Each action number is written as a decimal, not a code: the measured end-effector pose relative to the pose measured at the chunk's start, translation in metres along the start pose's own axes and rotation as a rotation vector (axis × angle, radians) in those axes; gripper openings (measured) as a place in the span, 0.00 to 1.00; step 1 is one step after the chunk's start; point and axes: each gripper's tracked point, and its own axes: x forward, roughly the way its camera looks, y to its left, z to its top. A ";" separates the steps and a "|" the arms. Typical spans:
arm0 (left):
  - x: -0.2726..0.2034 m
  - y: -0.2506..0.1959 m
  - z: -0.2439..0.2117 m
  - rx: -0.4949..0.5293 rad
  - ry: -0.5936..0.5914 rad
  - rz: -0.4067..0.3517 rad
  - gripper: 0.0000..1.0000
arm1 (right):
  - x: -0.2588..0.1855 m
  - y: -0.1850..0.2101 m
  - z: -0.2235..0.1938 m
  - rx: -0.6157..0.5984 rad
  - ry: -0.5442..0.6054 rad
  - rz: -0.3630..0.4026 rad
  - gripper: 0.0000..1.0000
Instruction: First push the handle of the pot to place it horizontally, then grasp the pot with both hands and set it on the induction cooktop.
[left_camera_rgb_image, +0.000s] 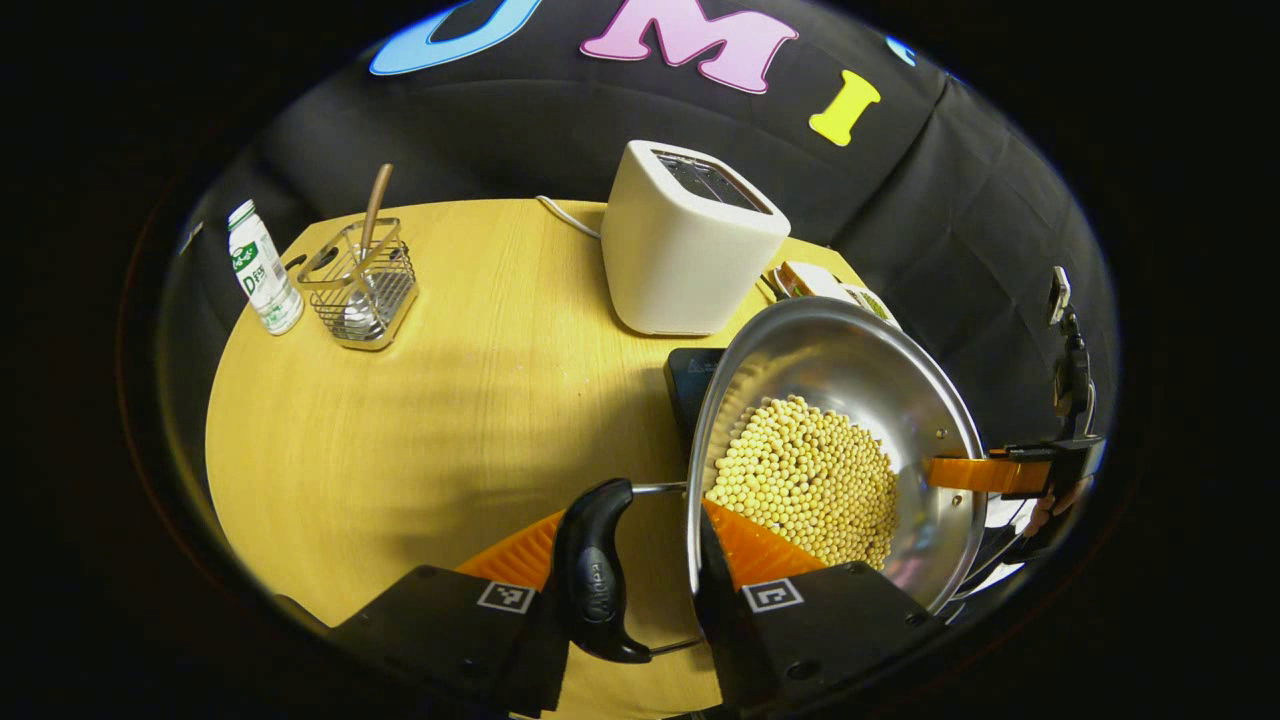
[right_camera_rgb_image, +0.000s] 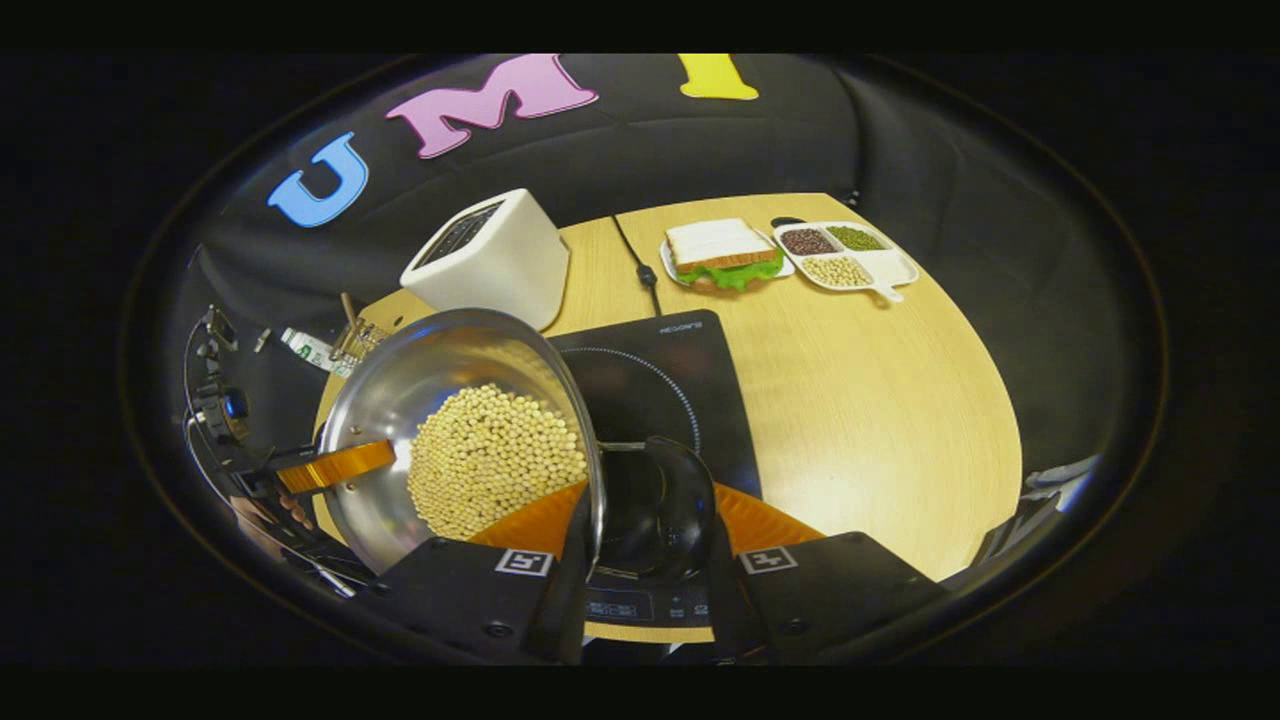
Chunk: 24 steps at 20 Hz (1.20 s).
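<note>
A steel pot (left_camera_rgb_image: 900, 390) holding yellow soybeans (left_camera_rgb_image: 810, 480) hangs tilted between both grippers, above the table (left_camera_rgb_image: 450, 400). My left gripper (left_camera_rgb_image: 640, 540) is shut across the pot's rim: one orange finger is inside the wall and the other is outside the black side handle (left_camera_rgb_image: 595, 575). The right gripper (left_camera_rgb_image: 1000, 472) clamps the opposite rim. In the right gripper view, my right gripper (right_camera_rgb_image: 650, 520) is shut over the rim and the other black handle (right_camera_rgb_image: 655, 510). The pot (right_camera_rgb_image: 400, 390) overlaps the left edge of the black induction cooktop (right_camera_rgb_image: 680, 390), with the left gripper (right_camera_rgb_image: 300, 470) on its far side.
A white toaster (left_camera_rgb_image: 690, 240) stands behind the cooktop (left_camera_rgb_image: 690, 380). A bottle (left_camera_rgb_image: 263, 268) and a wire basket with a spoon (left_camera_rgb_image: 360, 285) are at the far left. A sandwich plate (right_camera_rgb_image: 725, 255), a divided tray of beans (right_camera_rgb_image: 845, 255) and a cable (right_camera_rgb_image: 635, 260) lie beyond the cooktop.
</note>
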 end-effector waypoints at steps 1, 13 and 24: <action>0.005 -0.003 0.002 -0.004 0.001 0.000 0.61 | 0.001 -0.005 0.004 0.000 0.004 -0.001 0.53; 0.041 -0.028 0.012 -0.032 0.000 0.008 0.61 | 0.017 -0.041 0.024 0.025 0.021 0.002 0.52; 0.043 -0.029 0.017 -0.031 -0.016 0.010 0.62 | 0.022 -0.042 0.028 0.040 -0.006 0.022 0.53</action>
